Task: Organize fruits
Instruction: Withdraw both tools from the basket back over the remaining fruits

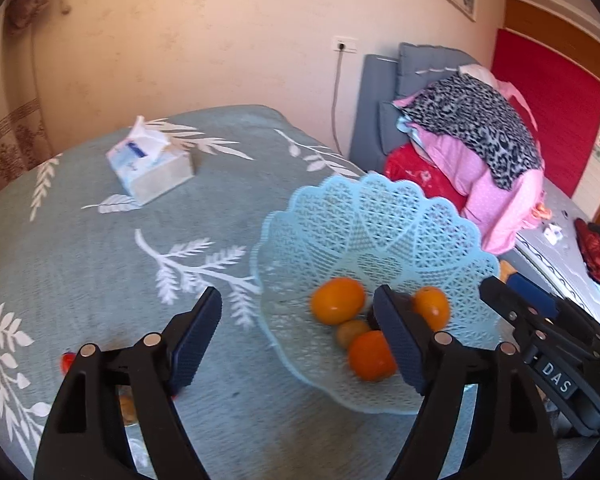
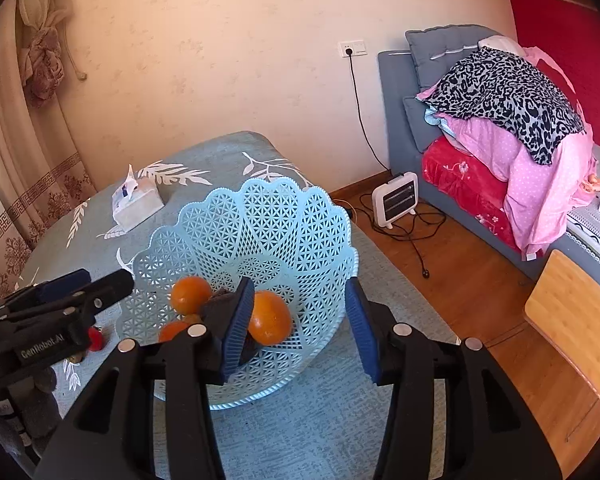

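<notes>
A dark fruit [image 2: 220,300] in the basket [image 2: 260,216] hides behind the right tongs [image 2: 298,320].

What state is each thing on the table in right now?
Basket: upright on the table, holding fruit.
Oranges: loose in the basket.
Tissue box: open, tissue sticking out.
Left tool: open, empty.
Right tool: open, straddling the basket rim, gripping nothing.
</notes>
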